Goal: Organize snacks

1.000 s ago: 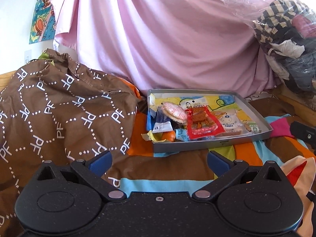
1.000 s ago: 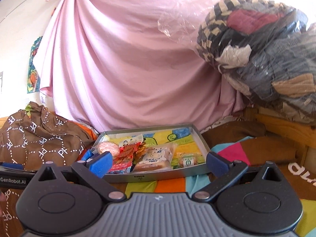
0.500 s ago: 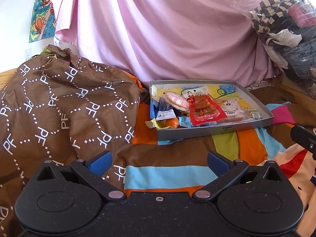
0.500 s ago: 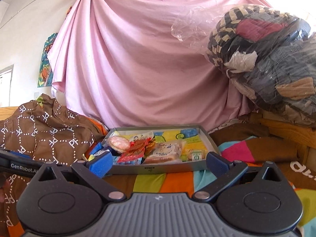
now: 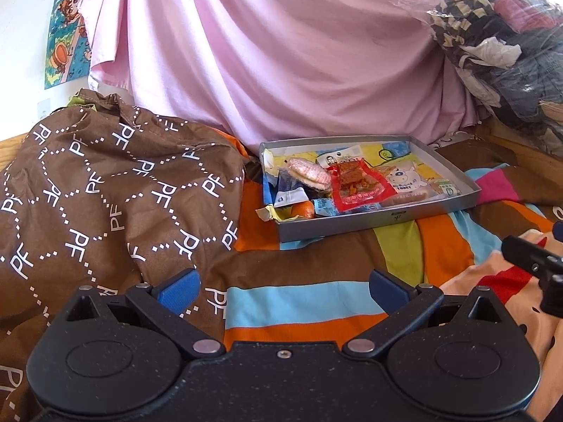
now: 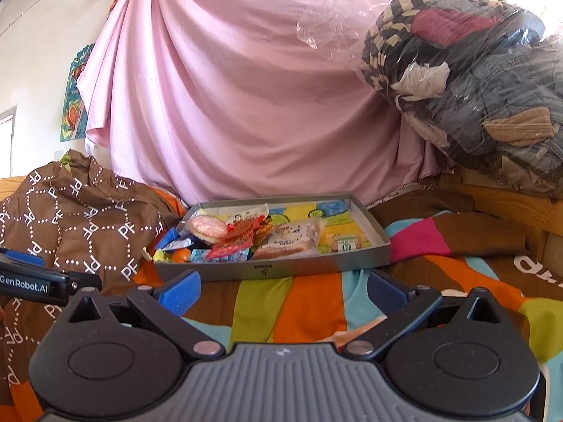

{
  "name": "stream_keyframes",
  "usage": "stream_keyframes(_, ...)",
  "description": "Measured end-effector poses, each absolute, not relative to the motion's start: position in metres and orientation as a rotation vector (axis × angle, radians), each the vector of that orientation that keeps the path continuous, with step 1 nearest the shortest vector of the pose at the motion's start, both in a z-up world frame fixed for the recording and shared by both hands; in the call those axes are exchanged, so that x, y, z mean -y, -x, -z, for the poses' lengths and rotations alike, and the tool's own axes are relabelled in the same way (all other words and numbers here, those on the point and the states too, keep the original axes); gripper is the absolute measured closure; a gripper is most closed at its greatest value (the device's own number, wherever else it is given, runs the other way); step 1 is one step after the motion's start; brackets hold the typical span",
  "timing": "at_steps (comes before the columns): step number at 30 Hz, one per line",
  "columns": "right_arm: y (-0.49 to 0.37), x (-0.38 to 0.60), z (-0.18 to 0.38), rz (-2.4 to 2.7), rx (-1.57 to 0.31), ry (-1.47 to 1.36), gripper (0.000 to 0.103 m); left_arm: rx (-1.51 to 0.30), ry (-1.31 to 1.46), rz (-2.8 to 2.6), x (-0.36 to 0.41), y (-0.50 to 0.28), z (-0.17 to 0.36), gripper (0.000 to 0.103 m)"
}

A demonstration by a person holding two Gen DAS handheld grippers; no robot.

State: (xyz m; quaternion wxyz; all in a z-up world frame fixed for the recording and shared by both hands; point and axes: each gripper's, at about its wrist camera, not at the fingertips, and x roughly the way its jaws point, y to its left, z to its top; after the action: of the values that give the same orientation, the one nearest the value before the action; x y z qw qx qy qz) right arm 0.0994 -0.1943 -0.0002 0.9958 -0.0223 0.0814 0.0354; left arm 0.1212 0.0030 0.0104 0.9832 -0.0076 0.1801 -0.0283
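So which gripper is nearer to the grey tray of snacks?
Right, probably. The right gripper faces the grey tray straight on, just short of its front wall. The left gripper sits back, off its left corner.

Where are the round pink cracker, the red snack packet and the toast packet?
round pink cracker (image 5: 309, 174), left wrist view, top face.
red snack packet (image 5: 359, 186), left wrist view, centre.
toast packet (image 6: 292, 239), right wrist view, front label.

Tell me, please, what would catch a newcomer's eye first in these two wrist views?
Probably the shallow grey tray of snacks on the striped blanket, with a red packet and a pink round cracker piled toward its left end. Behind it hangs a large pink sheet. A brown patterned cloth is heaped to the tray's left, and a clear bag of clothes sits to the right.
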Motion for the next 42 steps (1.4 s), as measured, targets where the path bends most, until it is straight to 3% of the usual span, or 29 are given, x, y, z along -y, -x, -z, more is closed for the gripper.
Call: stream_keyframes(42,-0.098,0.189,0.018,-0.070,-0.236,0.052,0.000,-0.455,0.008,0.044,-0.005,-0.105,0.009,0.001)
